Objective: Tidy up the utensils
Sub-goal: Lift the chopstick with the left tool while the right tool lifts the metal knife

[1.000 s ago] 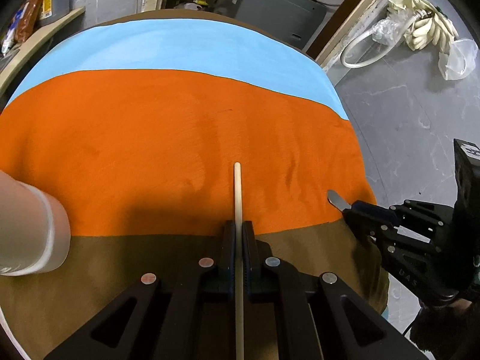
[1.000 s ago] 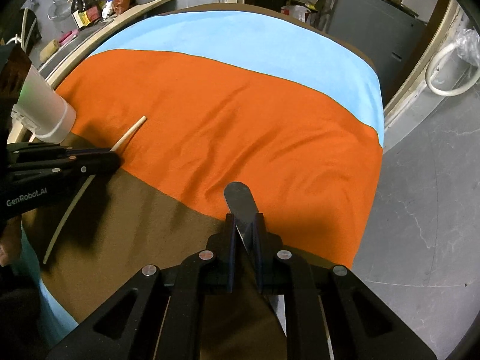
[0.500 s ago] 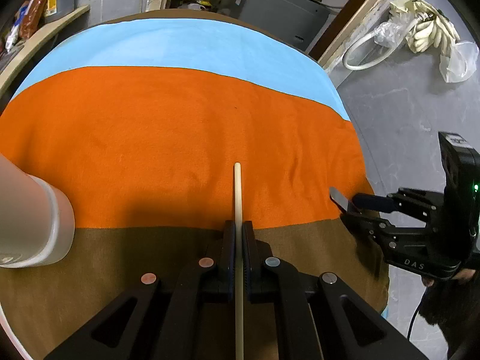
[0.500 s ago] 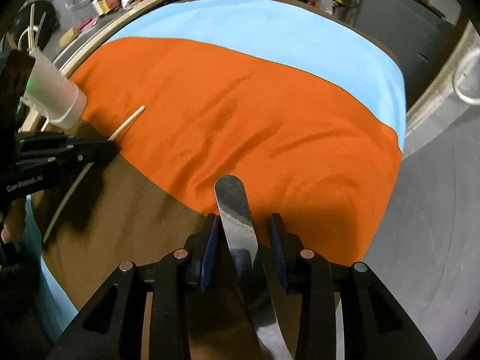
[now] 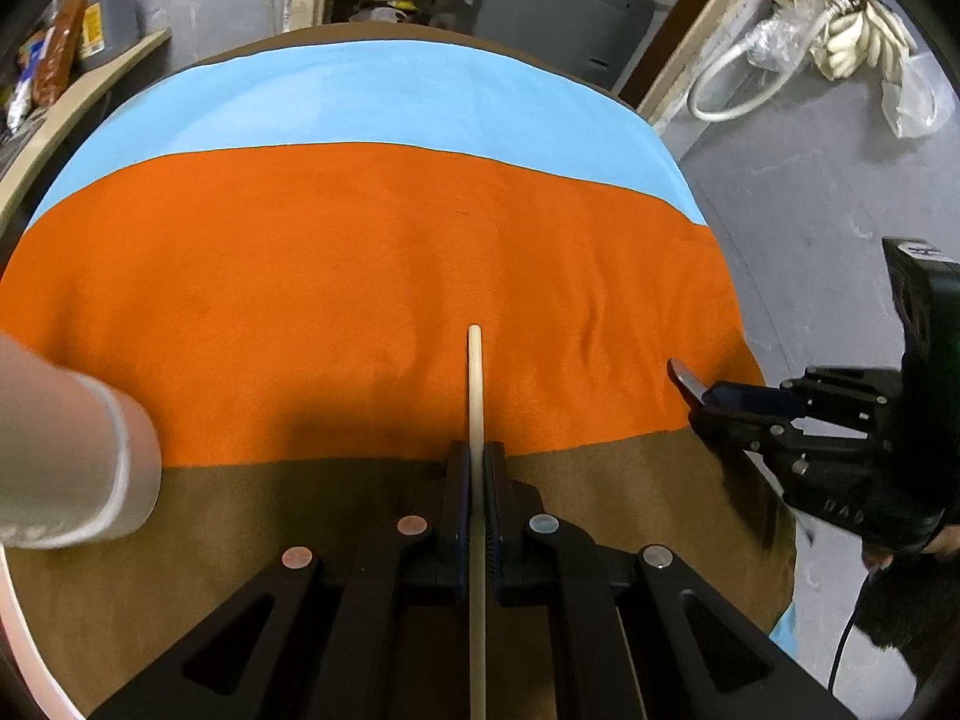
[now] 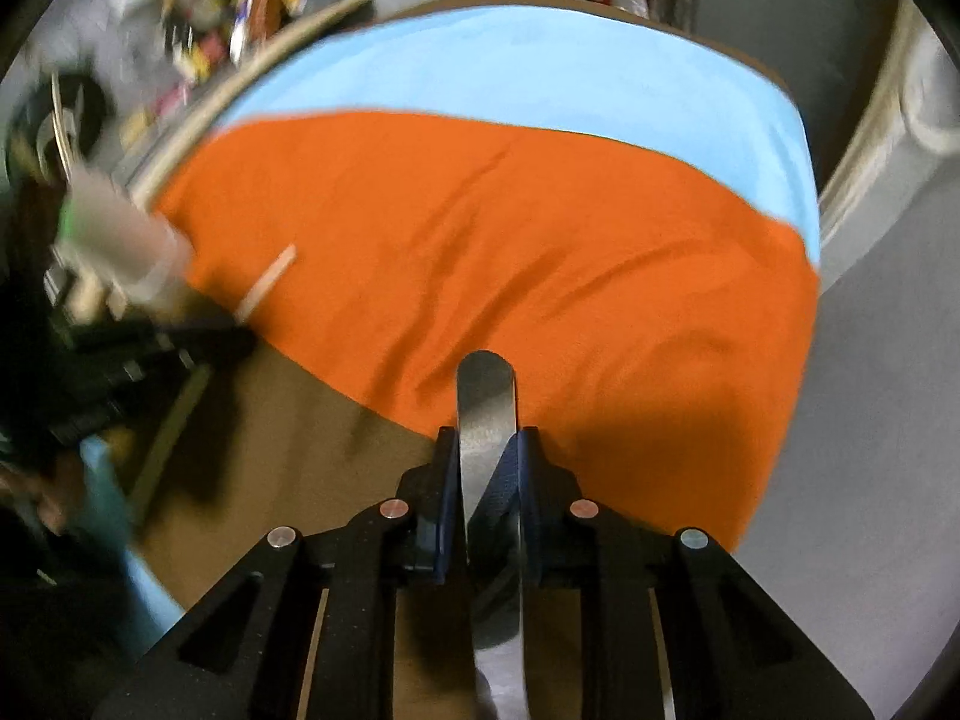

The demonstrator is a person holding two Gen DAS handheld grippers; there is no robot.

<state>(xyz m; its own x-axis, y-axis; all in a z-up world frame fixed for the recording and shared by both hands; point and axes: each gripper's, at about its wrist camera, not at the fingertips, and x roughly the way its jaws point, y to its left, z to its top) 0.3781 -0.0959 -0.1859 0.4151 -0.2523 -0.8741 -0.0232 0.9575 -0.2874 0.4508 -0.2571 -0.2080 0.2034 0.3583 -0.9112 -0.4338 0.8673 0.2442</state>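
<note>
Two tongs: left tongs point(image 5: 475, 468) around one chopstick point(image 5: 474, 384), right tongs point(image 6: 486, 450) around one metal handle point(image 6: 485, 396).

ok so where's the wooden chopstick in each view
Left wrist: wooden chopstick at bottom centre, clamped in the left gripper, tip over the orange band.
Right wrist: wooden chopstick at mid-left, blurred, jutting from the left gripper.
Shared landmark: the pale cup beside it.

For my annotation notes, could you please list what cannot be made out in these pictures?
- Metal utensil: its working end is cut off by the right wrist view's bottom edge, so its type is unclear.
- Chopstick: its rear end leaves the left wrist view's bottom edge.
- White holder: motion-blurred in the right wrist view; cropped at the left wrist view's edge.
</note>
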